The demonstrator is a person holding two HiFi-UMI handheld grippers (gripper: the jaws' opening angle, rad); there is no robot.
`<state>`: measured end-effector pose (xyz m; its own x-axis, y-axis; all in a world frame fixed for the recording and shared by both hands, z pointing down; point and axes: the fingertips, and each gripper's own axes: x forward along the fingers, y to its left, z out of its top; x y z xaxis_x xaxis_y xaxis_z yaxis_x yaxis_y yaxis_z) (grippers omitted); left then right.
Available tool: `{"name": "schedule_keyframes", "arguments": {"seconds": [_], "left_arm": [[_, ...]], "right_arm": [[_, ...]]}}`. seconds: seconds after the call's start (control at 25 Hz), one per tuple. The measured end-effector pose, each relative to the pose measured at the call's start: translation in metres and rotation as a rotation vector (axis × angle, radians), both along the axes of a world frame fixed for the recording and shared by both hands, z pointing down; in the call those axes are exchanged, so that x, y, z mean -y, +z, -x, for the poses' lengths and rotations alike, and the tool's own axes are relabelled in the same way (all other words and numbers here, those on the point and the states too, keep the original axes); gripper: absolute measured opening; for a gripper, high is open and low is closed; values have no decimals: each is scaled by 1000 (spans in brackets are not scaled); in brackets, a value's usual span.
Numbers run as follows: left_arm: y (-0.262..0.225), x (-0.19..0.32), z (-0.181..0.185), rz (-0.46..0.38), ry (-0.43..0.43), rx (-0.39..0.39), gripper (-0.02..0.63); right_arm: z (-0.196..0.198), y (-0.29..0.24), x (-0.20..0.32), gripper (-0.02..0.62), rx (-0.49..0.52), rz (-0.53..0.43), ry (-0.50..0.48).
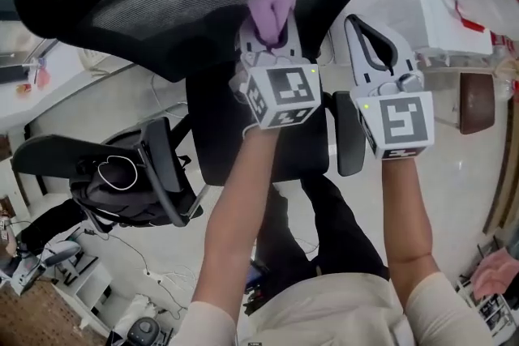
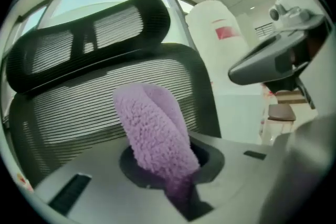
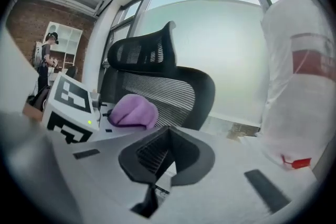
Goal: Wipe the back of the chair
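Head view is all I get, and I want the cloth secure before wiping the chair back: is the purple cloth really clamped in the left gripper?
Observer: Yes. The left gripper view shows the purple cloth folded over, its lower end pinched between the jaws of the left gripper.
Operator: Is the right gripper carrying anything?
Observer: No. Its own view shows the right gripper with jaws together and nothing between them.
Operator: Anyone around I should mind?
Observer: The right gripper view shows one person standing far off in the background, beside white shelves.
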<state>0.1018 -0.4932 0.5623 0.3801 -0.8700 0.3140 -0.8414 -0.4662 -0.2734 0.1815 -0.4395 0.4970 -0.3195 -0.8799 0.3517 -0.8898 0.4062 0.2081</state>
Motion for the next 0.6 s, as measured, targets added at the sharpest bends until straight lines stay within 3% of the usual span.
{"name": "schedule_keyframes", "arguments": {"seconds": [0.12, 0.28, 0.48, 0.6], "left_arm": [[1, -9, -53, 14, 88, -3, 54], [3, -14, -78, 23, 130, -4, 54], [4, -14, -62, 14, 136, 22, 54], [5, -8, -22, 15, 76, 25, 54]], "right_arm": [[-27, -6, 0, -6, 9, -27, 39], [-41, -4, -5, -6, 10, -23, 57], [-32, -2, -7, -6, 2, -17, 41], [-10, -4, -5, -6, 0, -20, 10]]}}
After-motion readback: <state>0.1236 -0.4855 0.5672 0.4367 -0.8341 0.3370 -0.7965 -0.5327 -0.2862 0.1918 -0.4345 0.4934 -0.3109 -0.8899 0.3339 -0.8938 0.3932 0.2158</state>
